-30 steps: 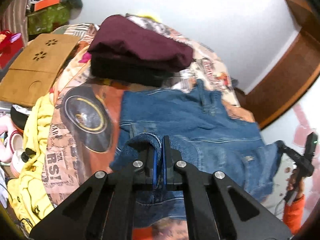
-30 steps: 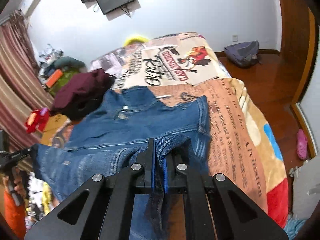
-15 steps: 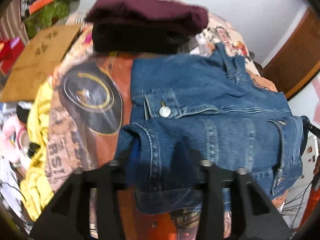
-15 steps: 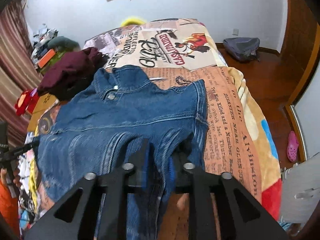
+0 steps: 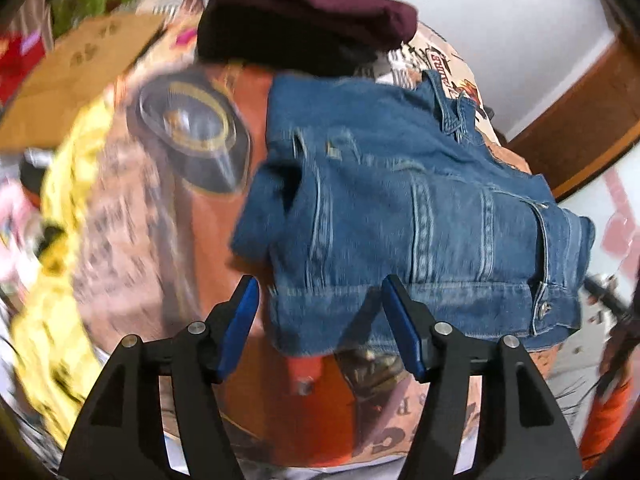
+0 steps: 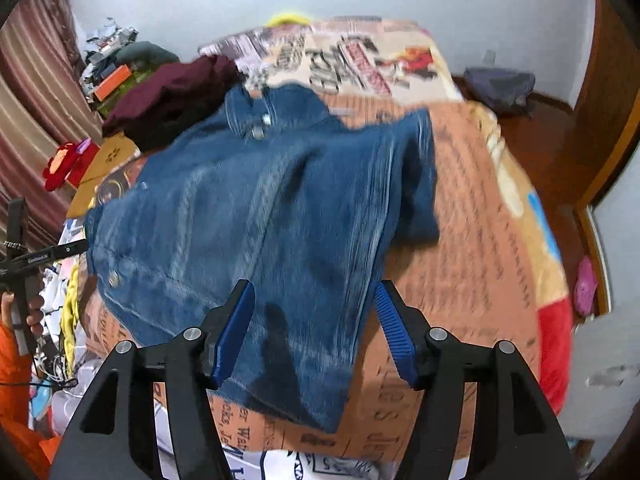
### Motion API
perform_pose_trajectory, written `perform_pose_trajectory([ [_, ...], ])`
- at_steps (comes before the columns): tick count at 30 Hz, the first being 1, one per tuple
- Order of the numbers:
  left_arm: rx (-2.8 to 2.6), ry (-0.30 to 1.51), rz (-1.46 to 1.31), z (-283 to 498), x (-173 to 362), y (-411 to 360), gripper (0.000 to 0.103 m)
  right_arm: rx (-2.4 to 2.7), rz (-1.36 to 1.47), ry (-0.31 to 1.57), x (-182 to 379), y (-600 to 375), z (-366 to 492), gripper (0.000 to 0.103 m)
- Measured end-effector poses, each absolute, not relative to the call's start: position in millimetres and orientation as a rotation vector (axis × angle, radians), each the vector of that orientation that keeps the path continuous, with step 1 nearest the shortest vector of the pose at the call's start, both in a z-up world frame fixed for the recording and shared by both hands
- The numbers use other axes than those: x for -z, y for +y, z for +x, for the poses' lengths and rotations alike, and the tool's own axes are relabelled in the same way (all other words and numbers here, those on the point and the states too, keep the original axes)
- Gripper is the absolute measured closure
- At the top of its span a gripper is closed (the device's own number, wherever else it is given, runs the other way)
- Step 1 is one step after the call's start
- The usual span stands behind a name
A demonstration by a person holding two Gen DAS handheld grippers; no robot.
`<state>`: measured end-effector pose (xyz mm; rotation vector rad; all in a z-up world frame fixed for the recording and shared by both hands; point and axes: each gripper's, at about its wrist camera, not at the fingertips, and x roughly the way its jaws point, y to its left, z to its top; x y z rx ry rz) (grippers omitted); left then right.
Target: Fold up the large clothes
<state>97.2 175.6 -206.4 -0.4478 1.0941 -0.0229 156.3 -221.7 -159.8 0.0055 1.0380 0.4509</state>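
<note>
A blue denim jacket (image 5: 400,208) lies spread on the printed bedspread (image 5: 160,216), with its sleeves folded in. My left gripper (image 5: 320,308) is open and empty, just above the jacket's near hem. In the right wrist view the same jacket (image 6: 272,216) lies flat with its collar at the far end. My right gripper (image 6: 314,312) is open and empty, over the jacket's near edge. Both views are blurred by motion.
A stack of folded maroon and dark clothes (image 5: 296,20) sits beyond the jacket; it also shows in the right wrist view (image 6: 172,96). A brown cardboard sheet (image 5: 80,80) and yellow cloth (image 5: 64,216) lie at the left. A dark bag (image 6: 500,88) lies on the wooden floor.
Both grippers were shut on the jacket's folded sleeves a second ago. They have opened, let the denim drop onto the jacket, and pulled back toward the near edge.
</note>
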Motion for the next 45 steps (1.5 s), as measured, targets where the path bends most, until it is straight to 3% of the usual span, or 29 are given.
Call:
perform_pose_trajectory([
  [8,0.043,1.101,-0.484,94.8,224.7,165.6,0.038,-0.471,0.172,1.105,187.1,-234.0,155.7,0.042],
  [11,0.06,1.096,-0.487,96.1,223.2,167.6,0.041,-0.517,0.17,1.091,186.6,-227.9,149.6,0.049],
  [15,0.065,1.098,-0.484,93.5,218.1,172.8,0.077,-0.528,0.138,1.062,181.3,-219.3,144.3,0.082],
  [16,0.075,1.093,-0.492,92.6,214.3,173.6,0.079,-0.543,0.162,1.055,178.0,-219.6,144.5,0.086],
  [20,0.125,1.016,-0.489,86.9,179.1,170.1,0.09,-0.566,0.153,0.981,156.5,-214.4,147.0,0.088],
  [27,0.207,0.86,-0.459,116.1,103.7,164.7,0.093,-0.605,0.154,0.858,106.7,-204.5,187.4,0.089],
  [32,0.171,0.823,-0.393,167.7,84.7,165.6,0.094,-0.549,0.207,0.764,76.2,-216.1,233.9,0.089],
  [36,0.115,0.841,-0.444,218.6,98.2,182.6,0.094,-0.484,0.241,0.772,81.9,-222.5,271.5,0.089],
  [40,0.07,0.925,-0.466,262.1,138.5,192.2,0.093,-0.431,0.249,0.882,121.5,-215.2,313.2,0.089],
  [45,-0.014,1.054,-0.352,289.1,193.1,184.2,0.082,-0.377,0.272,1.046,168.4,-215.4,344.9,0.085],
])
